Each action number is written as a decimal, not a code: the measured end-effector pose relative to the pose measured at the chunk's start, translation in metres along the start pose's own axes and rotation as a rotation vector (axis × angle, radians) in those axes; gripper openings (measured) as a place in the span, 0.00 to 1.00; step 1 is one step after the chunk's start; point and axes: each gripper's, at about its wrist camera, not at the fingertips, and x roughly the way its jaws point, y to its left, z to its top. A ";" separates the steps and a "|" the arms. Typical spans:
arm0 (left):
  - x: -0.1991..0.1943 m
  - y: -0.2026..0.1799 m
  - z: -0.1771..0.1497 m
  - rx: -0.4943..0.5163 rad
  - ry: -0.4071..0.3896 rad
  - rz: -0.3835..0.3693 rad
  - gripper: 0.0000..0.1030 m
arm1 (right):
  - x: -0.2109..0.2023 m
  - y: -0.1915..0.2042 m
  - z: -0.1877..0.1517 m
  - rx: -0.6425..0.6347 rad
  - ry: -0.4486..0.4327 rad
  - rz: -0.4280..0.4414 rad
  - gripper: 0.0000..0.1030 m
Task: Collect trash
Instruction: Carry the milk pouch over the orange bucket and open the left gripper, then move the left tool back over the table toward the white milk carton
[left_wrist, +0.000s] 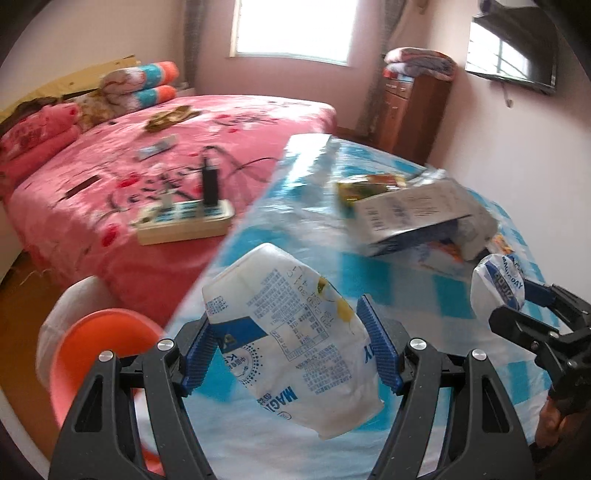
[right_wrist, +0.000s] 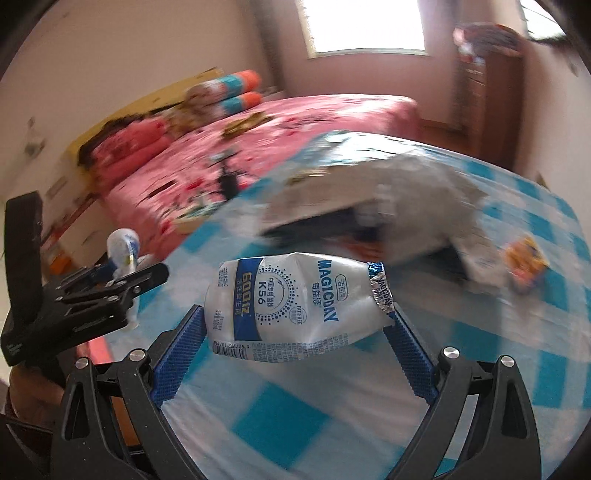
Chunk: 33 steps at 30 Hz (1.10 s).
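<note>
Left gripper (left_wrist: 291, 354): we see it angled down, clamped on a white bottle (left_wrist: 291, 347), long axis tilted.
Right gripper (right_wrist: 299, 343): we see it clamped on a second bottle (right_wrist: 295, 306), lying crosswise, foil end right.

**Two black grippers, blue-ribbed fingers**

The left gripper (left_wrist: 291, 354) is built from matte black plastic arms with long triangular cut-outs, joined by round silver screw heads at the pivots. Its fingers (left_wrist: 380, 354) are faced with bright blue pads, ribbed in fine ridges like a comb. The right gripper (right_wrist: 295, 354) is the same make: black linkage arms, four shiny silver screws, blue ribbed fingers (right_wrist: 181, 354). Seen from the side, each tool shows a boxy black body with stacked flat links. A hand (left_wrist: 550, 424) shows below one body, with a dark reddish sleeve edge behind the other.
</note>
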 end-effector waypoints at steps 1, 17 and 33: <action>-0.002 0.012 -0.003 -0.011 0.003 0.022 0.71 | 0.006 0.014 0.003 -0.031 0.008 0.020 0.91; 0.009 0.174 -0.065 -0.259 0.141 0.265 0.71 | 0.093 0.183 0.026 -0.373 0.121 0.238 0.92; 0.026 0.216 -0.095 -0.352 0.234 0.306 0.79 | 0.153 0.244 0.017 -0.514 0.175 0.328 0.95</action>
